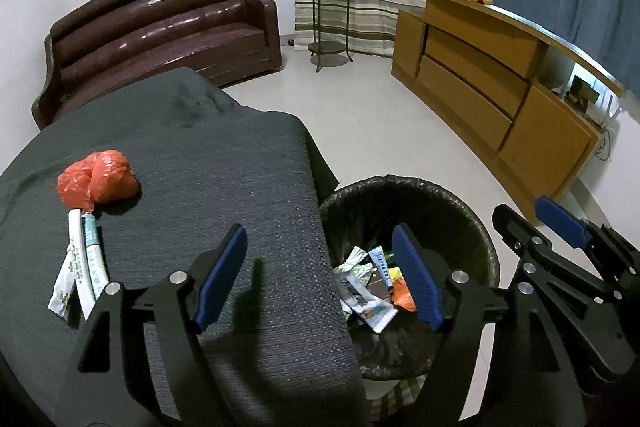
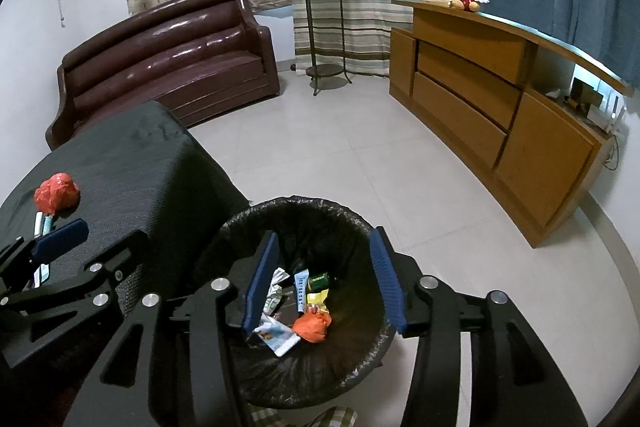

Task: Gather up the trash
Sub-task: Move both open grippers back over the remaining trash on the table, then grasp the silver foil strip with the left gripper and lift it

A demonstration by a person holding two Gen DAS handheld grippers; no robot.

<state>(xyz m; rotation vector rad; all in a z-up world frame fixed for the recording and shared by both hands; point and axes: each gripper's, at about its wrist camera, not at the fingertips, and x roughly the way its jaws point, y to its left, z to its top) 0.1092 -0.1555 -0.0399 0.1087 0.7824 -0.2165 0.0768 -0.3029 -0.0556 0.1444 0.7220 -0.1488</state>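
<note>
At the far left of the cloth-covered table (image 1: 224, 163), a crumpled orange plastic bag (image 1: 98, 182) lay on the dark cloth. Just in front of it, touching its lower edge, lay two squeezed tubes (image 1: 86, 259), side by side, with a white wrapper scrap at their near end. These items were on the table, not in the bin.

My left gripper (image 1: 320, 279) hung over the table's right edge, its jaws standing wide apart with nothing between them. Its left pad (image 1: 222, 279) was over the cloth; its right pad (image 1: 416, 279) was over the bin.

The trash bin (image 2: 360, 223), lined with a black bag, stood on the tiled floor just beside the table's right edge. Inside it I noted several wrappers and flattened packets (image 2: 280, 337), a small tube, a green item, a yellow wrapper and a crumpled orange bag (image 2: 314, 325).

My right gripper (image 2: 324, 283) was held above the bin's mouth, jaws moderately open and empty, with the collected trash visible between and below the pads. Neither gripper touched any item.

Further right stood a wooden cabinet (image 2: 520, 131) against the blue curtain, well apart from the bin.
</note>
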